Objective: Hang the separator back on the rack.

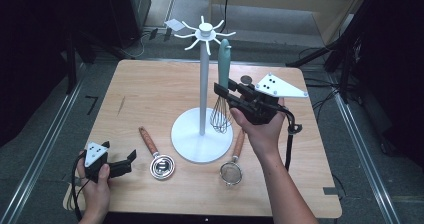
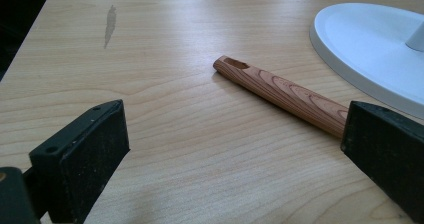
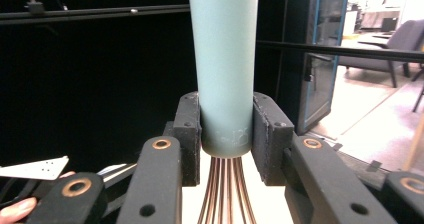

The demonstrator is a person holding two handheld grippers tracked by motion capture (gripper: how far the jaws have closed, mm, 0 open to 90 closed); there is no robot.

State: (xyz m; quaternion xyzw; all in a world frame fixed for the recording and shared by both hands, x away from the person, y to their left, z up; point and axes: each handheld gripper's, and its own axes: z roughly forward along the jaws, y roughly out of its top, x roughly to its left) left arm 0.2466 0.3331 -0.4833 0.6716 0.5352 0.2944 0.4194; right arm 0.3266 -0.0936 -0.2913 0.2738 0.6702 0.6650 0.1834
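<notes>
Light wooden table (image 1: pixel 150 89) with rounded corners, grain running lengthwise, one dark smudge on its left part. Grey floor (image 1: pixel 45 134) around it, metal rails (image 1: pixel 37 156) set into it on both sides of the table. Cables (image 1: pixel 320 91) trail over the floor at the right. Dark stands and a black cabinet (image 1: pixel 127 6) at the back left (mostly in shadow). Beyond, a brighter room with a glass-fronted cabinet (image 3: pixel 322 54) and a chair (image 3: pixel 400 41).
</notes>
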